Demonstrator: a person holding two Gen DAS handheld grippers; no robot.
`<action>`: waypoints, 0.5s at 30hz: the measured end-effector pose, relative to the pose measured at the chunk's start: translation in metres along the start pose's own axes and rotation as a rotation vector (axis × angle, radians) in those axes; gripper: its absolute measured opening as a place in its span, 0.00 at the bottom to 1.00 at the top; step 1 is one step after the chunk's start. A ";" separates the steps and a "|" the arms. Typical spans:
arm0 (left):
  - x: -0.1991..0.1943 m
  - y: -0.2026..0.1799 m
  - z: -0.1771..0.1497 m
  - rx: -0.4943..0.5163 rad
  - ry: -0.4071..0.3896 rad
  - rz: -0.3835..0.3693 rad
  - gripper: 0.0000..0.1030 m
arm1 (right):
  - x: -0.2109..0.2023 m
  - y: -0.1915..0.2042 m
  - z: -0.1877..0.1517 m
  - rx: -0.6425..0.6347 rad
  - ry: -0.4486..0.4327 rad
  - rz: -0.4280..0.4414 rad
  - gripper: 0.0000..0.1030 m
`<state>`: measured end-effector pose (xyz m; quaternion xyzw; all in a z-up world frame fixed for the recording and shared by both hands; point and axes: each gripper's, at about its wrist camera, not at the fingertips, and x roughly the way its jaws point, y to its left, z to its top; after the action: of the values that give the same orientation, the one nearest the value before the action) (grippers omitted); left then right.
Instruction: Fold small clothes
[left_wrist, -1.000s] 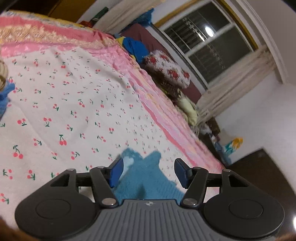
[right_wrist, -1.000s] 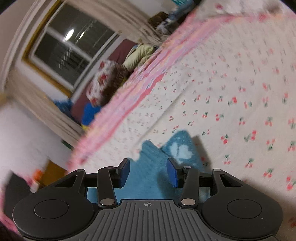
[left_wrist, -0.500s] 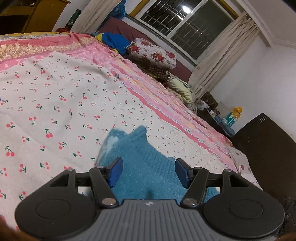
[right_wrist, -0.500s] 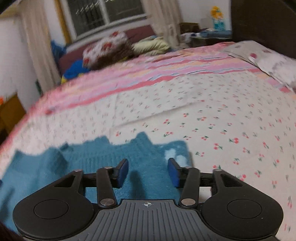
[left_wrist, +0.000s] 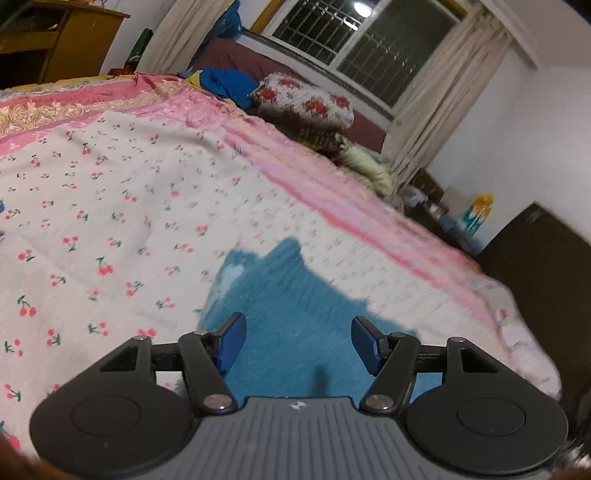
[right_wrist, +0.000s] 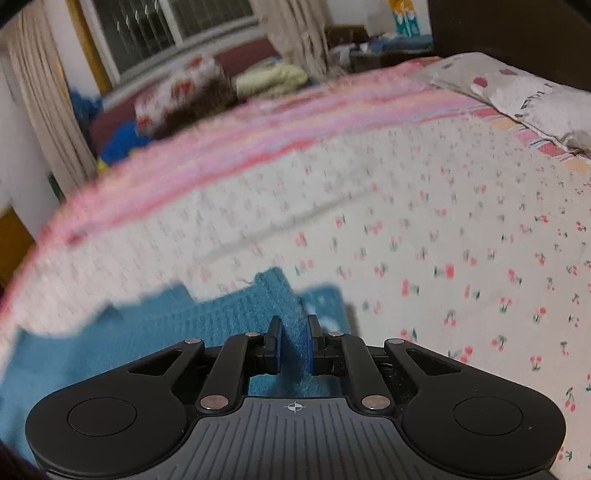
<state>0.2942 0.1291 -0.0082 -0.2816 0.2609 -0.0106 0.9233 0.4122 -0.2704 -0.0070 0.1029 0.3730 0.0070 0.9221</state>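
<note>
On the left, the left gripper (left_wrist: 297, 341) hangs over the small blue fuzzy knit garment (left_wrist: 295, 317), and its two blue-padded fingers (left_wrist: 231, 341) stand wide apart with nothing between them. The garment lies flat on the white bedsheet with little red cherries (left_wrist: 110, 221), near the side of the bed where the sheet turns into a pink striped border (left_wrist: 332, 206). A pale patch shows on the top left corner of the garment (it is too blurry to say what it is). Past the bed, a pillow with red flowers (left_wrist: 306, 103) lies under a window with bars (left_wrist: 362, 48), and cream curtains (left_wrist: 432, 118) hang beside it. On the right, the right gripper (right_wrist: 293, 345) has its two fingers squeezed tight on a raised fold of the same blue garment (right_wrist: 284, 295), and the fuzzy cloth sticks up between the pads. The rest of the garment spreads out to the left of that gripper on the cherry sheet (right_wrist: 461, 240). A grey-white pillow with dark red spots (right_wrist: 517, 92) sits at the far right of the bed.
</note>
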 end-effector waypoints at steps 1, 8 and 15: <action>0.000 0.000 -0.001 0.013 0.001 0.002 0.66 | 0.001 0.001 -0.001 0.009 -0.009 -0.006 0.11; -0.012 -0.001 0.004 0.003 -0.040 0.016 0.65 | -0.006 -0.010 0.002 0.077 0.001 0.035 0.18; -0.017 0.011 0.003 -0.018 -0.030 0.087 0.65 | -0.058 0.007 -0.005 0.018 -0.115 0.074 0.19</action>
<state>0.2797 0.1425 -0.0043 -0.2783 0.2594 0.0361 0.9241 0.3671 -0.2677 0.0307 0.1249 0.3155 0.0318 0.9401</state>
